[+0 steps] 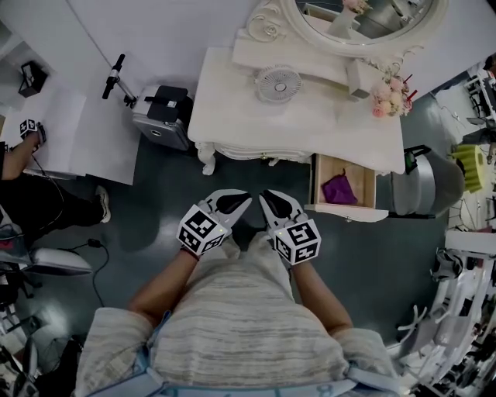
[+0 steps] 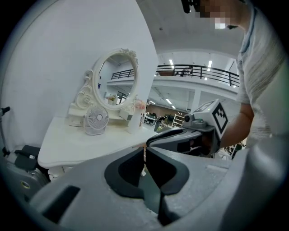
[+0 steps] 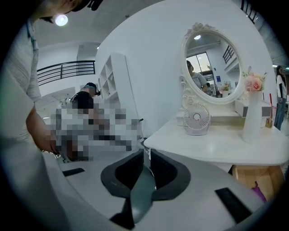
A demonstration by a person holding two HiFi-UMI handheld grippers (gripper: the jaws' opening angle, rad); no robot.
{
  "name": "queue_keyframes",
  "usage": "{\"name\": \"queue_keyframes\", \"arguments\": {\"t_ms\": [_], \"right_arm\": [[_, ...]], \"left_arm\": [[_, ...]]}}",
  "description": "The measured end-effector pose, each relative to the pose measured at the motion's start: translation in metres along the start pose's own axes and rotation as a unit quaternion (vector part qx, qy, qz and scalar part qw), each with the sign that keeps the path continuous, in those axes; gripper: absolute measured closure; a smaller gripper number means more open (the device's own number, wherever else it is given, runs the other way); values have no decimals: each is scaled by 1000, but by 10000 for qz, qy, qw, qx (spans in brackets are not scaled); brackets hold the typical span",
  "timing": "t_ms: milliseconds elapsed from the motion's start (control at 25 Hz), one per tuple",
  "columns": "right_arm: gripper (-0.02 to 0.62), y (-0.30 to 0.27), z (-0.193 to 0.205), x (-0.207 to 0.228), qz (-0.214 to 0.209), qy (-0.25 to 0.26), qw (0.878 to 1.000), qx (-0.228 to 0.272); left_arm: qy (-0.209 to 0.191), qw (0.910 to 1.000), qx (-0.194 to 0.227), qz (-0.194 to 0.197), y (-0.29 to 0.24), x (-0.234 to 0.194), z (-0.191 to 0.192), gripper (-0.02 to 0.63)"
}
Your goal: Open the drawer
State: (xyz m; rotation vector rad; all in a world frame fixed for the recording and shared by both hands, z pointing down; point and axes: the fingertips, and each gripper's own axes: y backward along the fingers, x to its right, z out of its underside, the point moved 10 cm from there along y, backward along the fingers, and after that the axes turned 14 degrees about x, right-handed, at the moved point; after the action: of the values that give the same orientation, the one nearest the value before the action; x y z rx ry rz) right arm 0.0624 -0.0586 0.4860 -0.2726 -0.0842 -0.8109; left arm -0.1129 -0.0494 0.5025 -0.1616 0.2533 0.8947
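Note:
The white dressing table [image 1: 310, 124] stands ahead of me. Its right-hand drawer [image 1: 344, 186] is pulled out, showing a wooden inside with a purple cloth [image 1: 338, 190] in it. The right gripper view catches that drawer [image 3: 253, 177] at its lower right. My left gripper [image 1: 243, 201] and right gripper [image 1: 266, 198] hover side by side close to my body, short of the table and left of the drawer. Both are shut with nothing between the jaws, as the left gripper [image 2: 145, 152] and right gripper [image 3: 147, 154] views show. Neither one touches the drawer.
On the tabletop are a small white fan [image 1: 277, 82], a vase of pink flowers [image 1: 390, 97] and an oval mirror [image 1: 364, 23]. A grey case [image 1: 163, 116] sits left of the table, a silver bin [image 1: 422, 184] to its right. A person [image 1: 23, 182] stands at far left.

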Motion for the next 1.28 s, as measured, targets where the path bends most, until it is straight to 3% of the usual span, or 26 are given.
{"name": "queue_keyframes", "arguments": {"t_ms": [680,1280], "right_arm": [[583,-49,44,59,435,-391,9976,-380],[583,-90,94,99,827,-613,9903,-930]], "left_arm": [[136,9973,-591,-412,-52,-57,41,581],[656,9887,-1074,-815,-70,-89,84,581]]}}
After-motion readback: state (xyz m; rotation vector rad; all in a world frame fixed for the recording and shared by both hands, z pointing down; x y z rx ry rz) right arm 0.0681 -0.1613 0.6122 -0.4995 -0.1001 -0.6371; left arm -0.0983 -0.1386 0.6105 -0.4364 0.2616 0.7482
